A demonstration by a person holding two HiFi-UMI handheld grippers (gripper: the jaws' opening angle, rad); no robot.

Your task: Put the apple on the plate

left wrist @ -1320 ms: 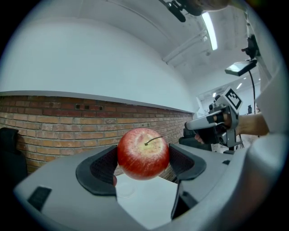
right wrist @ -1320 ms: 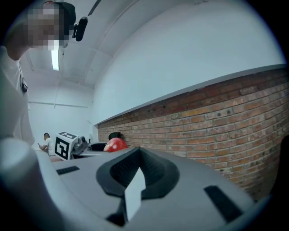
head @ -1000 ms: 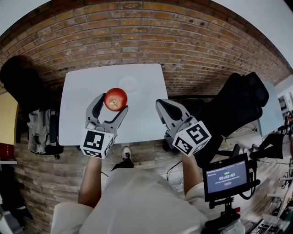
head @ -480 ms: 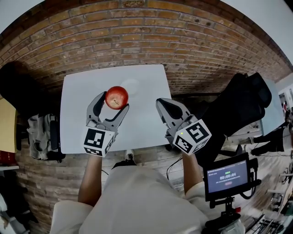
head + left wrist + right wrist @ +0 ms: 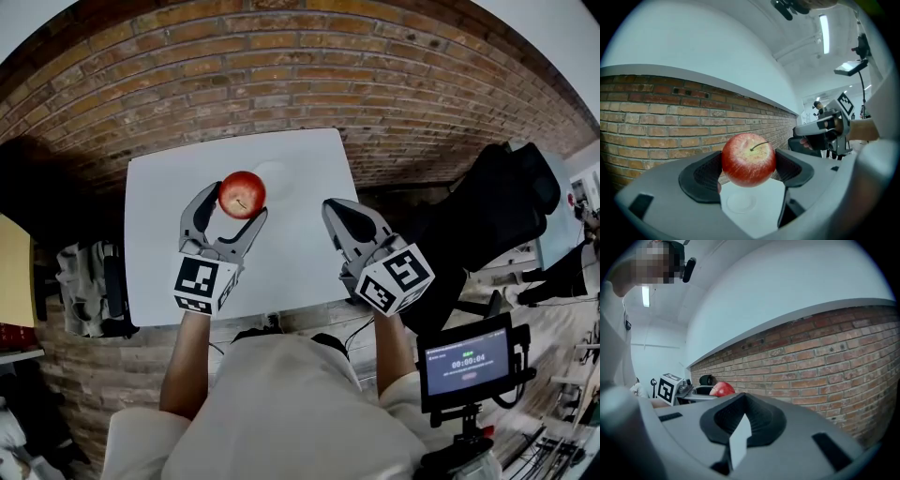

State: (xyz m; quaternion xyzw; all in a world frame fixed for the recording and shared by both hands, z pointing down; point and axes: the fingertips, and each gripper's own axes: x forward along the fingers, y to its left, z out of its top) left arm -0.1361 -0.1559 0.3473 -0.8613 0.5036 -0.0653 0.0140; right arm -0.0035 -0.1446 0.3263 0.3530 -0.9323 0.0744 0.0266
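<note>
Since the apple [image 5: 749, 159] is clamped between the dark ribbed pads of the left hand-held gripper [image 5: 232, 208] and hangs in the air, the step in hand looks like the carry toward the plate [image 5: 269, 172]. In the head view the fruit sits just short of the plate, on the person's side of it and a little to its left. The left gripper view shows the plate lying below and beyond the apple.

The apple is round and glossy, red with fine streaks, paling to yellow-green near the thin stem, which points up and toward the right jaw. It looks firm and smooth, so it could roll if let go from any height. The plate is a small, shallow white disc, nearly lost against the matte white tabletop [image 5: 169, 253] (only its faint rim gives it away).

As I judge it, the next move calls for a short reach forward until the fruit stands over the plate's centre. After that comes a lowering until it touches, and only then a parting of the jaws.

To the plate's right and nearer the person, the right hand-held gripper [image 5: 343, 218] has its jaws closed together on nothing. Beyond the plate runs a rough brick wall [image 5: 656, 112].
</note>
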